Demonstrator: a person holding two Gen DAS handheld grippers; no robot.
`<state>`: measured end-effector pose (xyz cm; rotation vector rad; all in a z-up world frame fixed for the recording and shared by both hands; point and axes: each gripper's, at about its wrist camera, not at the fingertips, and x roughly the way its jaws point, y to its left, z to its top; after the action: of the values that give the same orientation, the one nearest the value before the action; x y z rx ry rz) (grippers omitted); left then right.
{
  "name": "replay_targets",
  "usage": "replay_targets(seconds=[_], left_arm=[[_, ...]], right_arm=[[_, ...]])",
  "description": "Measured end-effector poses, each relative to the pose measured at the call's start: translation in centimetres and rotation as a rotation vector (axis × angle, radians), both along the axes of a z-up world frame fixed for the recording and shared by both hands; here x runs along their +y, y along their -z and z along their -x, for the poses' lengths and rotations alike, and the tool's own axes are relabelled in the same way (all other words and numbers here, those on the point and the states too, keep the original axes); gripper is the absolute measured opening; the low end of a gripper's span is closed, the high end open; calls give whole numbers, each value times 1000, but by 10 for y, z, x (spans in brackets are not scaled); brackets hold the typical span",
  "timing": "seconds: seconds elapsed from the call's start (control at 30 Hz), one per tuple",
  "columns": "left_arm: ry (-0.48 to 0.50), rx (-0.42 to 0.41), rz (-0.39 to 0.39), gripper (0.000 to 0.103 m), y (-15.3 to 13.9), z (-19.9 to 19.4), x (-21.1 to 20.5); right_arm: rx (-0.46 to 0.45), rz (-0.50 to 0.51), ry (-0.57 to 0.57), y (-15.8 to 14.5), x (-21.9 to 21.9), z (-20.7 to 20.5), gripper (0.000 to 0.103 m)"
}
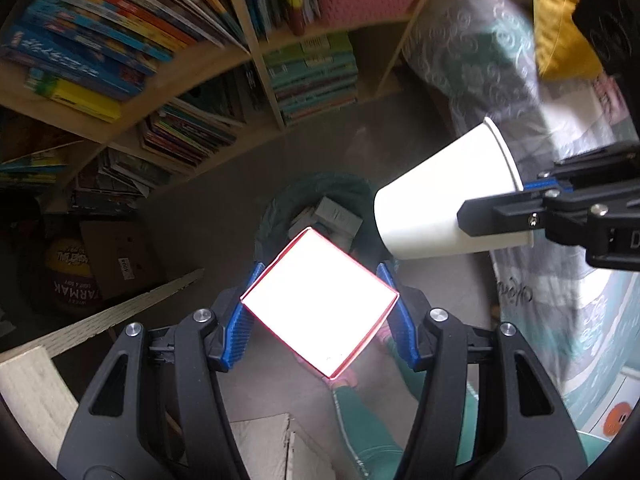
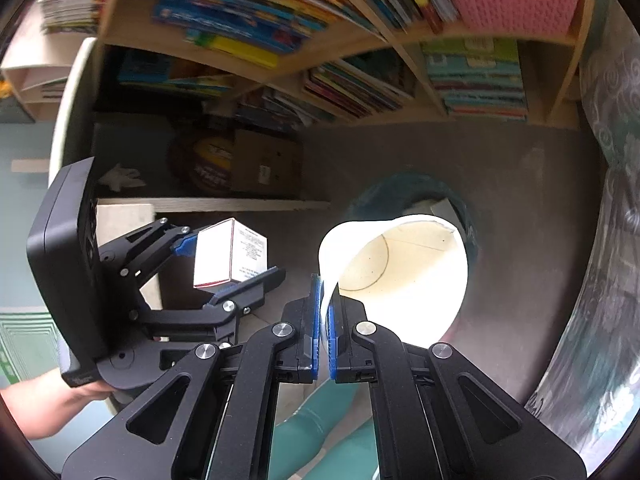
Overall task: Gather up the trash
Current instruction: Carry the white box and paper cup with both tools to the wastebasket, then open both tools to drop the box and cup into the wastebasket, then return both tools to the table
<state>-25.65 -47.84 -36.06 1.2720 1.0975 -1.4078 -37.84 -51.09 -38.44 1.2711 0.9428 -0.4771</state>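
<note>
- Left wrist view: the left gripper (image 1: 319, 312) clamps a small white box (image 1: 320, 304) with red edges between its ribbed blue pads (image 1: 240, 328); the top face is glared out to blank white.
- Directly below the box sits a dark-lined trash bin (image 1: 280, 208) on the grey floor (image 1: 208, 224), with pale cartons already inside, a content the other camera does not reveal.
- At the right, the right gripper (image 1: 500, 208) pinches the wall of a white paper cup (image 1: 448, 192), seen here from outside as a smooth tapering cone, base toward the bin.
- Right wrist view: the right gripper (image 2: 324, 308) has its jaws closed on the cup (image 2: 400, 272) rim, squashing the thin wall flat; only here is the cream interior and round bottom seam visible.
- The bin (image 2: 464, 208) is mostly hidden behind the cup.
- The left gripper (image 2: 224, 268) appears side-on, and the box (image 2: 230, 252) shows a printed side panel.
- A wooden bookshelf (image 2: 400, 46) of books stands behind.
</note>
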Motion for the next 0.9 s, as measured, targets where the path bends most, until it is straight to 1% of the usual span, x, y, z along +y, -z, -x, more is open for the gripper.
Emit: replay_targets(seconds=[0.07, 0.1, 0.13, 0.17, 0.2, 0.23, 0.3, 0.33, 0.37, 0.43, 0.5, 0.6, 0.77, 0.83, 0.9], left_arm=[[1, -7, -24, 58, 14, 1, 0], [-5, -6, -35, 62, 19, 0, 1], [-20, -1, -53, 78, 26, 0, 0], [-31, 5, -59, 85, 28, -2, 0], [-44, 7, -67, 90, 32, -3, 0], [-52, 0, -68, 90, 33, -5, 0], [-65, -4, -65, 94, 31, -6, 1], [-69, -9, -59, 96, 27, -7, 2], [-69, -9, -54, 96, 25, -7, 3], [-71, -8, -43, 96, 19, -7, 4], [-76, -4, -42, 96, 14, -8, 5], [-93, 15, -33, 96, 8, -11, 6], [-110, 26, -15, 96, -4, -15, 13], [-120, 42, -8, 96, -11, -16, 14], [-126, 68, 14, 96, -25, -17, 17]], right_arm=[[12, -19, -4, 12, 0, -1, 8], [12, -37, -6, 17, 0, -1, 13], [23, -46, -4, 21, -1, 0, 25], [30, -42, 2, 22, -1, 1, 34], [21, -42, 16, 22, -3, 3, 48], [16, -42, 28, 22, -3, 5, 54], [6, -47, 41, 19, -5, 9, 55], [4, -46, 48, 17, -5, 11, 57], [1, -42, 52, 15, -6, 12, 58], [-6, -28, 60, 7, -7, 15, 66], [-9, -17, 63, 1, -7, 17, 70], [-18, -5, 64, -9, -6, 19, 70], [-28, 4, 82, -16, -3, 22, 71], [-29, 18, 77, -24, 1, 22, 71], [-36, 41, 60, -34, 5, 20, 71]])
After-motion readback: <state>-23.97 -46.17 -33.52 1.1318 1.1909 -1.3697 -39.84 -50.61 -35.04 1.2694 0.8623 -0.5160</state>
